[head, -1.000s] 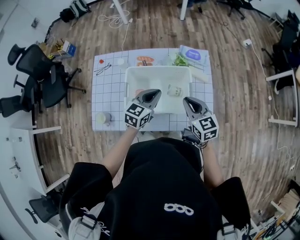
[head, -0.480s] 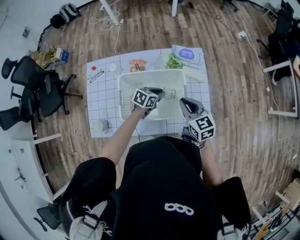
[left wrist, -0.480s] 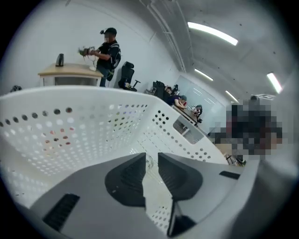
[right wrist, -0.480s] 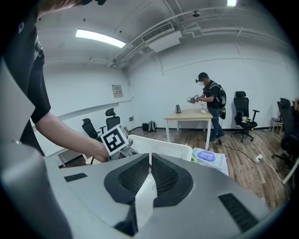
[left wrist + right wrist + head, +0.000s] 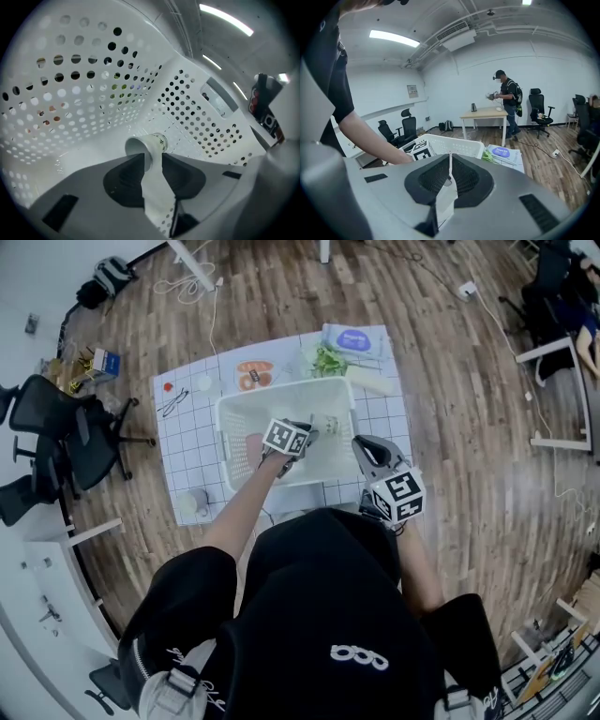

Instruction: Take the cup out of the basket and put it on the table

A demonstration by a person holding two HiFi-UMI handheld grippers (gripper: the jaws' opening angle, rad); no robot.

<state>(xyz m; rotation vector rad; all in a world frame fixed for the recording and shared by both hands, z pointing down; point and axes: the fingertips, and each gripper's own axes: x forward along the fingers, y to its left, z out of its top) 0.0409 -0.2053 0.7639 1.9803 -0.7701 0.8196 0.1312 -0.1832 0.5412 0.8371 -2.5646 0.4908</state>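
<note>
since a second ago the left gripper (image 5: pixel 302 431) has dropped from above the near rim down into the basket (image 5: pixel 228 427), tipping nose-down as it went. its jaws have just been opening and now stand wide apart, with nothing pressed between the pads. the right gripper (image 5: pixel 362 444) has shifted little: it hangs outside the basket by the near right corner, jaws clenched together on nothing. the step in hand looks like the reach for the cup (image 5: pixel 149 144), with the grasp not yet made. in the left gripper view the cup lies on its side on the basket floor, its open mouth turned toward the camera and to the left, near where two perforated walls meet. it sits just ahead of the jaw tips and in line with the gap between them. the tips overlap its lower edge, and i cannot tell whether a pad already touches it. in the head view it shows as a small pale shape just beyond the left gripper, toward the far right of the basket. the next move, as i judge it, calls for easing forward until the cup's body lies squarely between the pads. the jaws should then close gently, since a light cup on its side may roll or crush, before lifting it clear of the rim and setting it on the table (image 5: pixel 187 451).
</note>
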